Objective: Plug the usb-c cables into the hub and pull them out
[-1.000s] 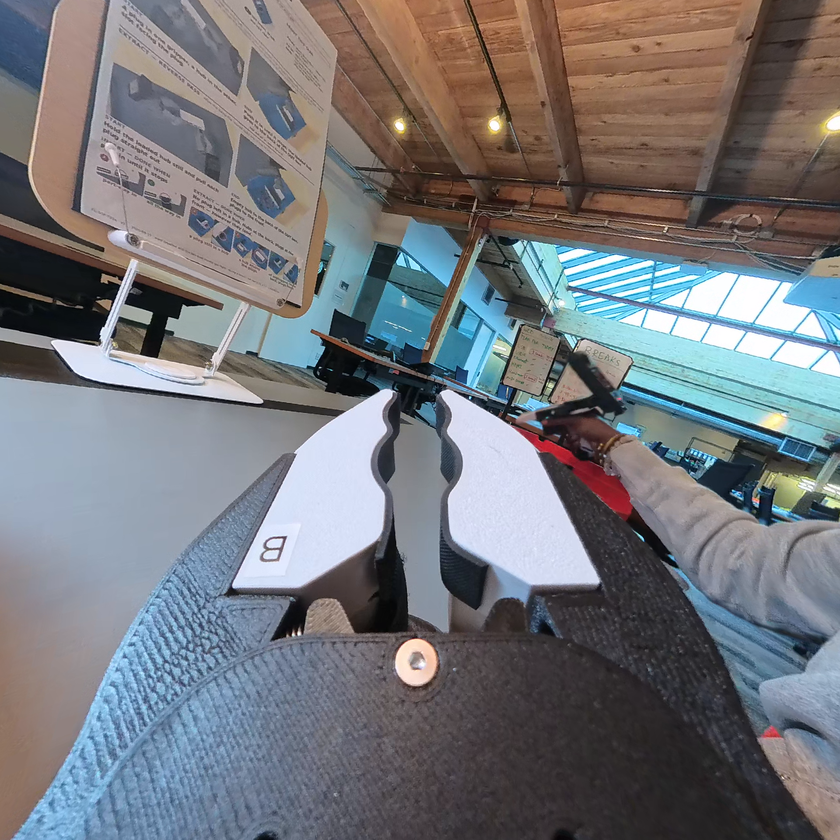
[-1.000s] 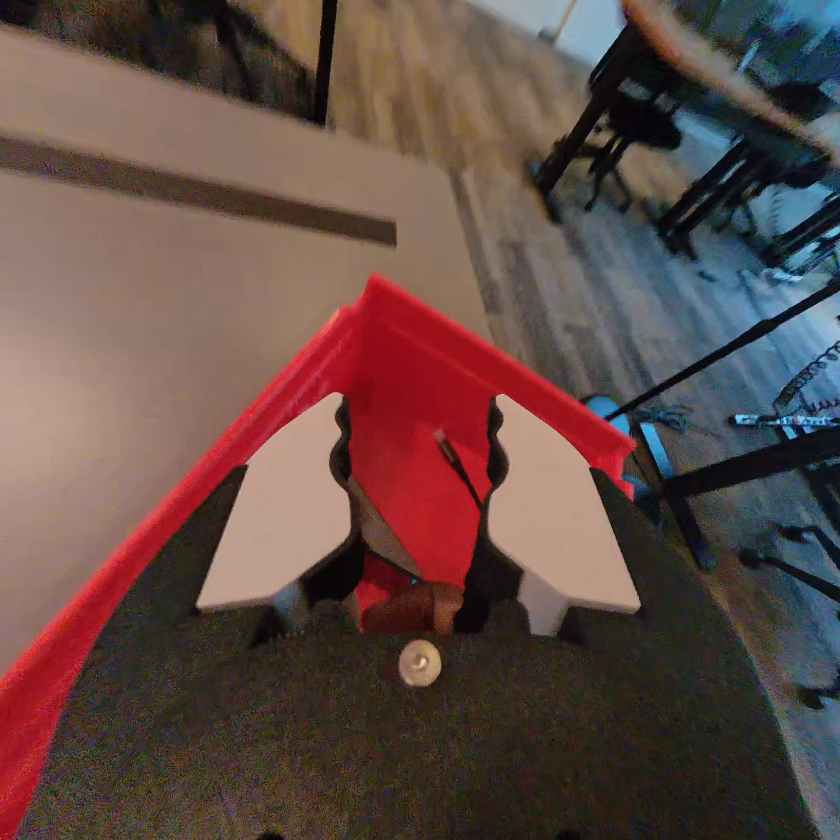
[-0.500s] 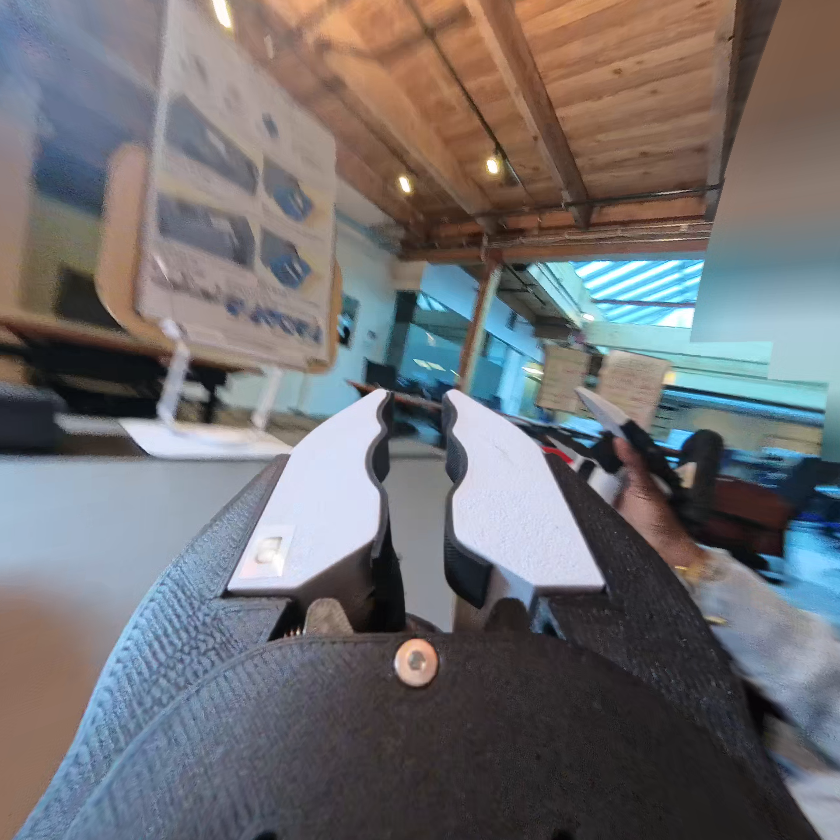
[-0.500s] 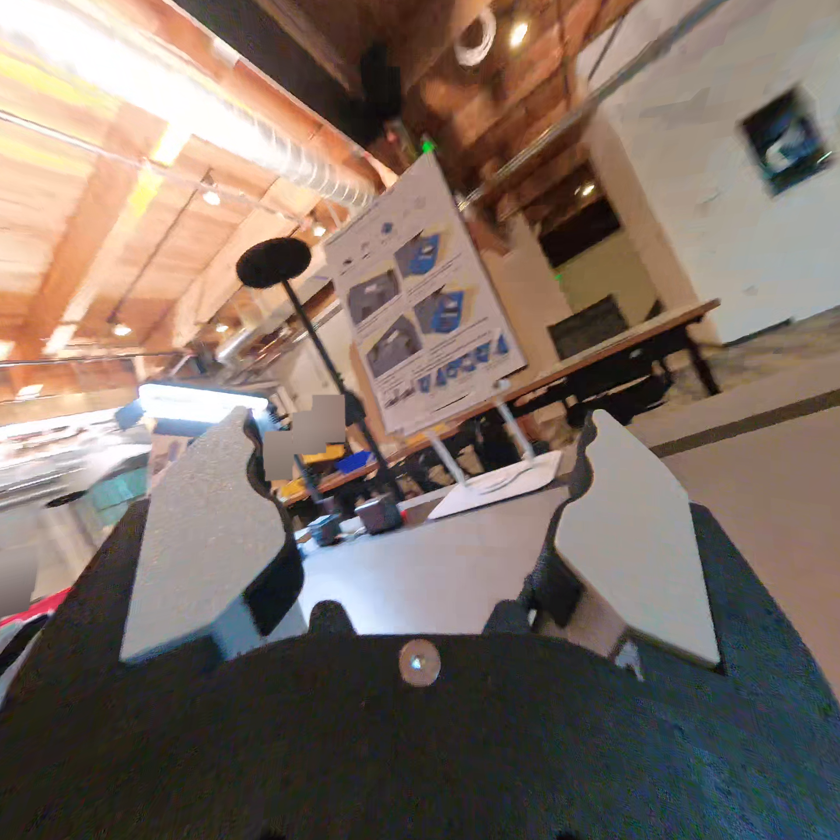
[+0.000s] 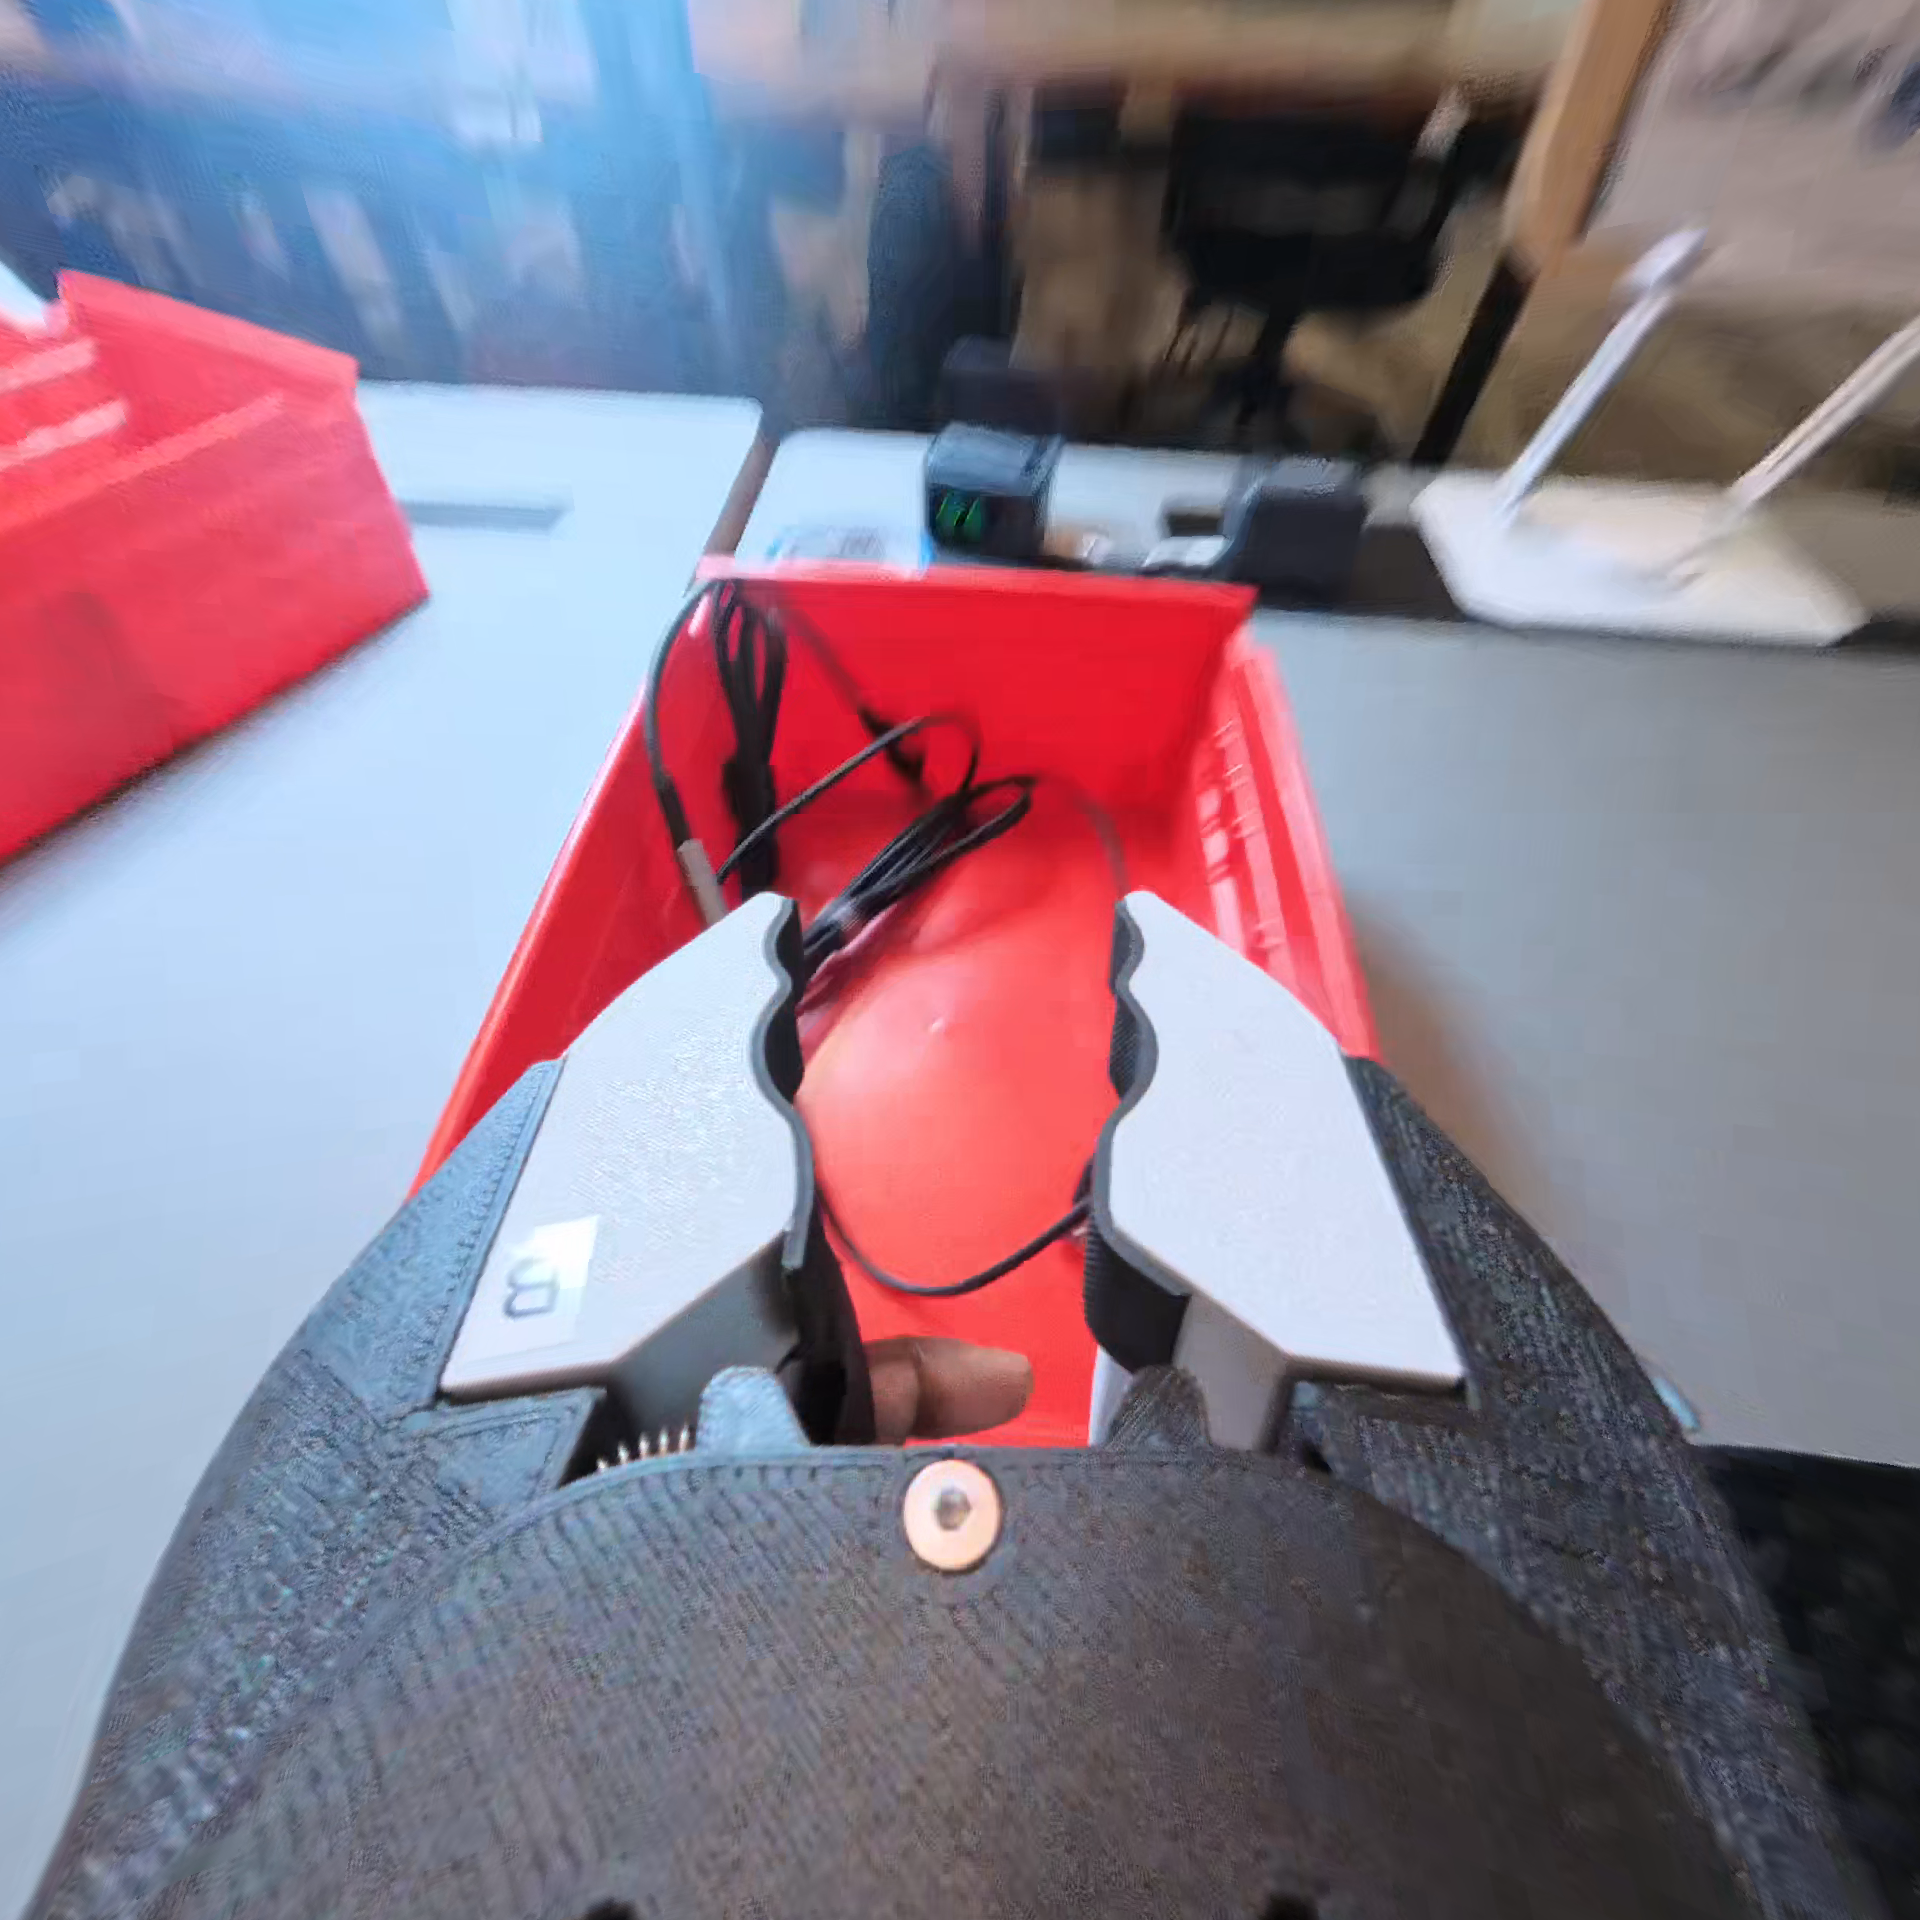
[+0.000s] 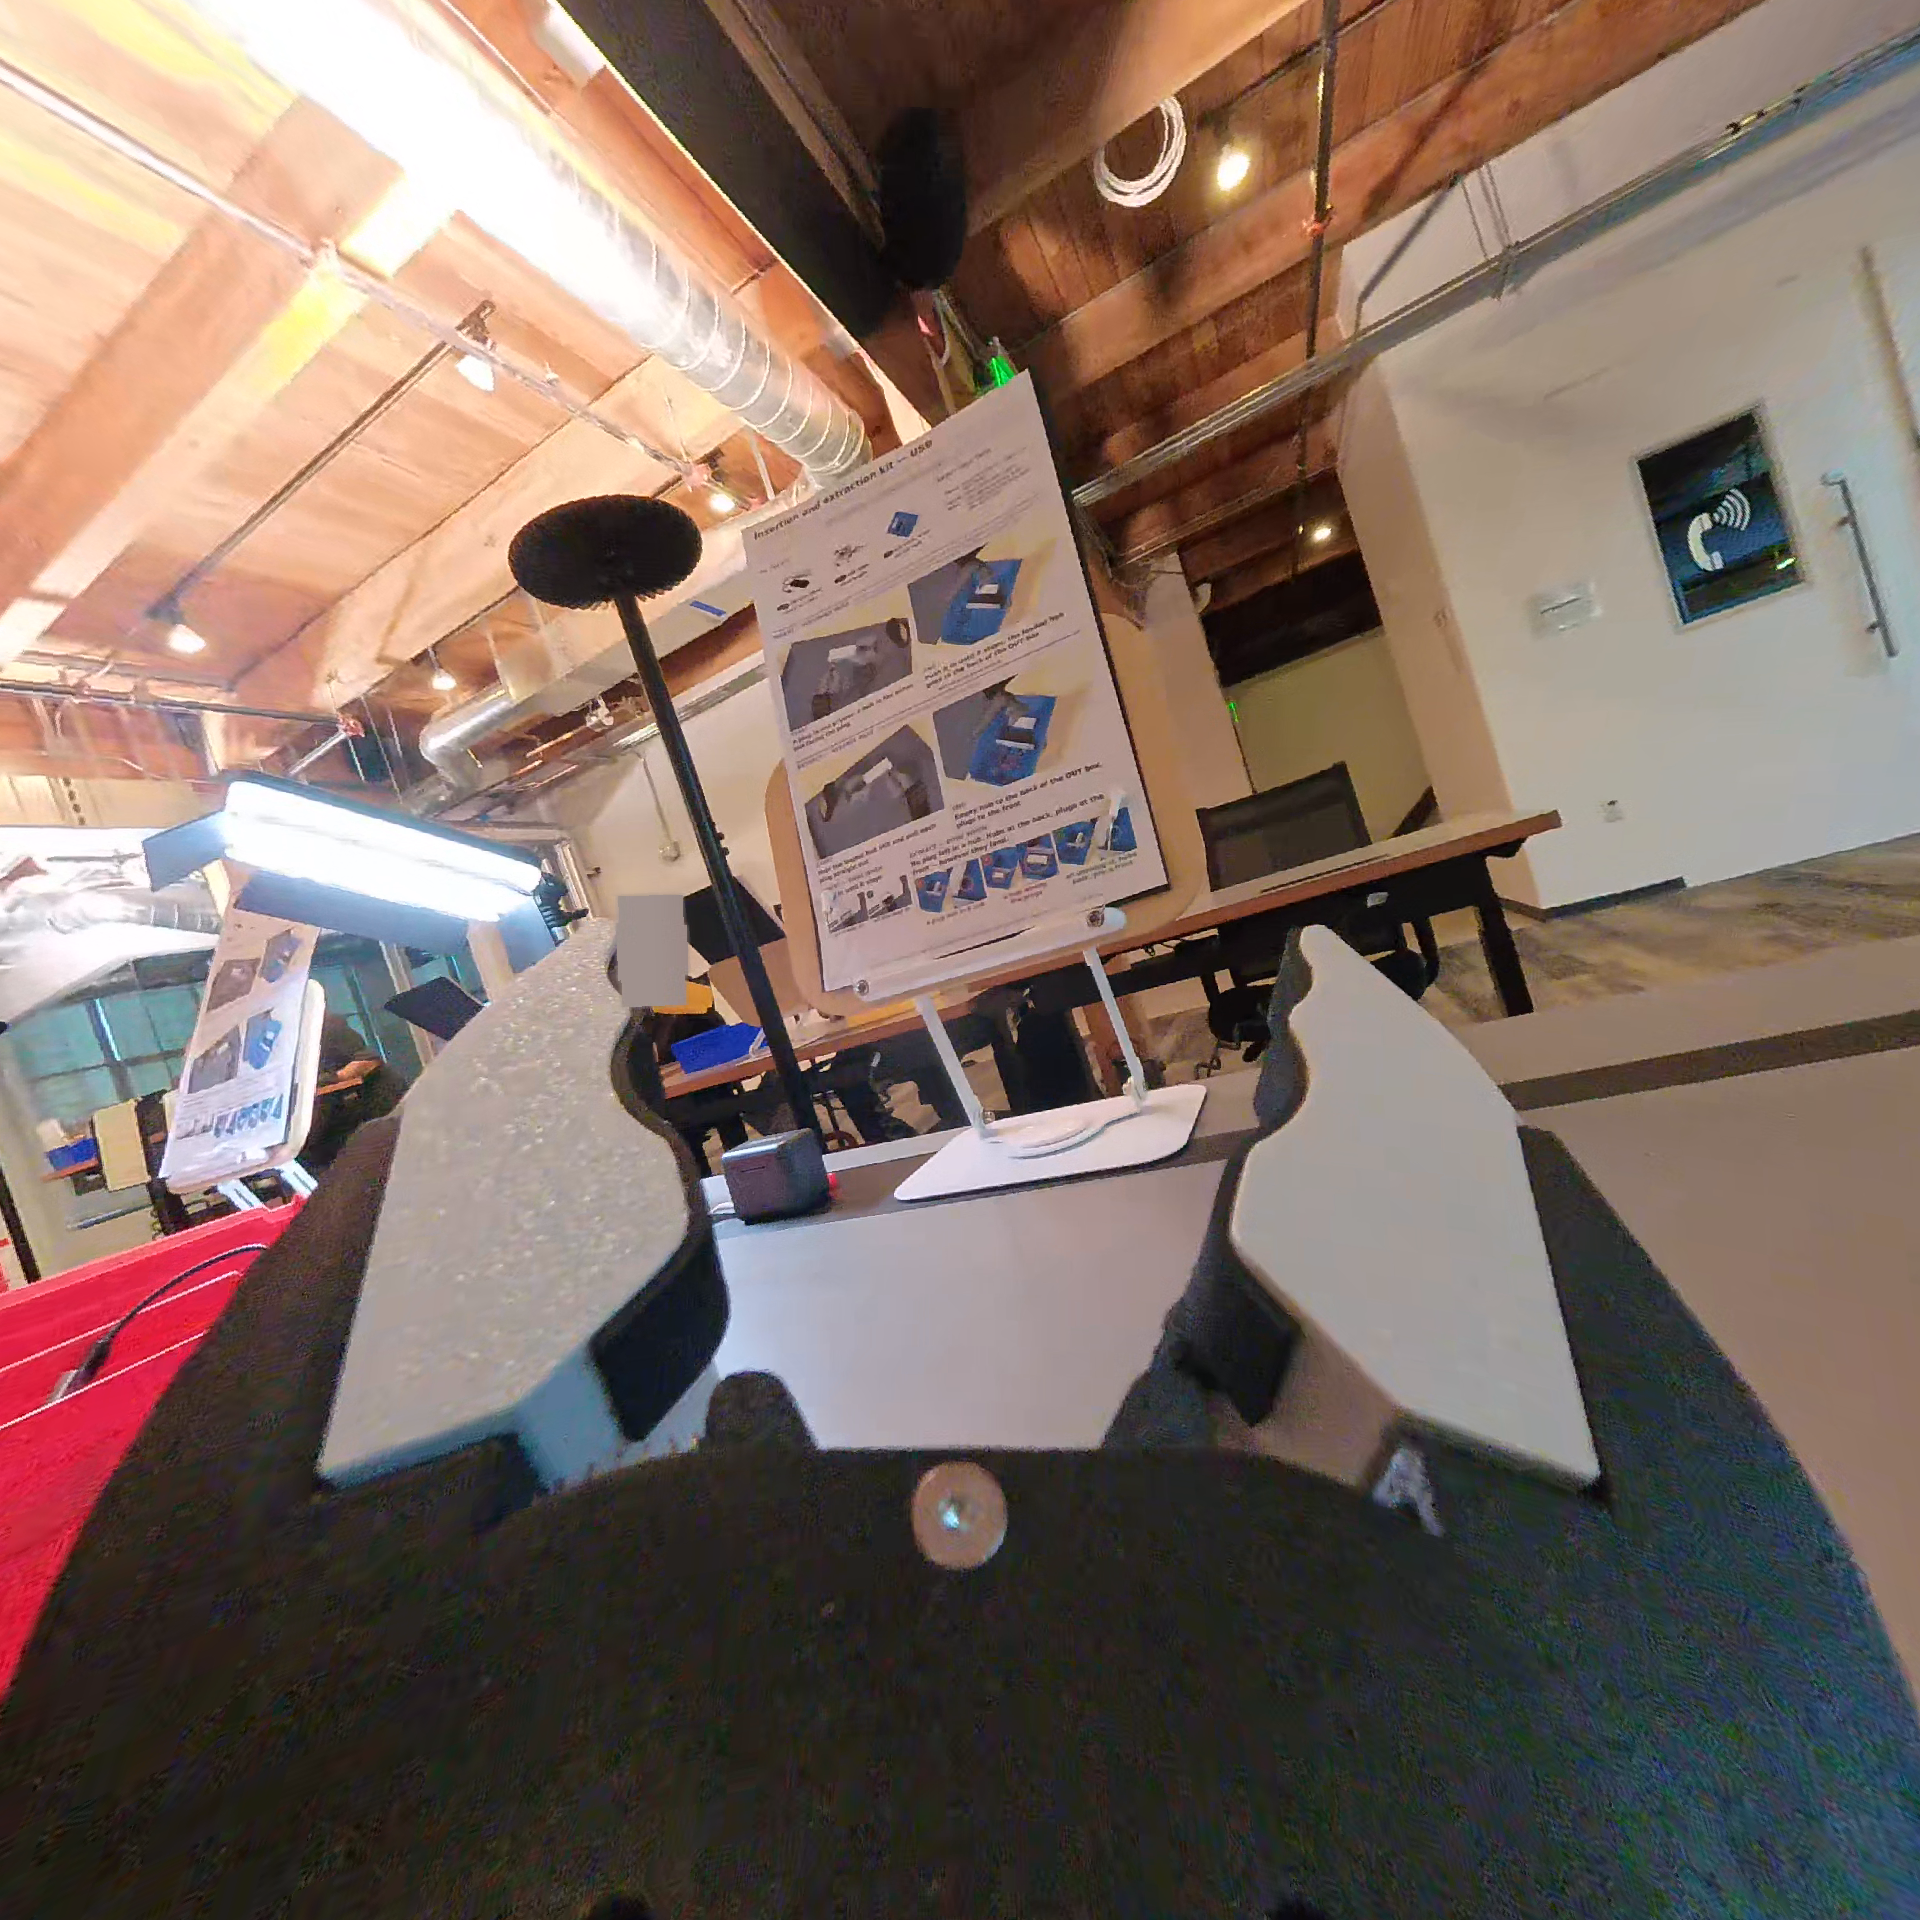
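1. Left gripper (image 5: 954, 940) aimed down into the red bin (image 5: 1262, 821), jaws spread wide and holding nothing, probably lined up to pick a cable.
2. Black cables (image 5: 883, 821) lying tangled on the bin floor, one loop running between the jaws, a plug end leaning on the left wall.
3. Right gripper (image 6: 956, 1049) pointed level across the grey table (image 6: 966, 1320), jaws wide apart and empty, seemingly parked clear.
4. Second red bin (image 6: 62, 1382) at its left, holding another cable (image 6: 125, 1330).
5. No hub clearly visible; blurred dark boxes (image 5: 987, 488) beyond the bin.
6. Instruction sheet on a stand (image 6: 956, 748) facing the worker for reference.
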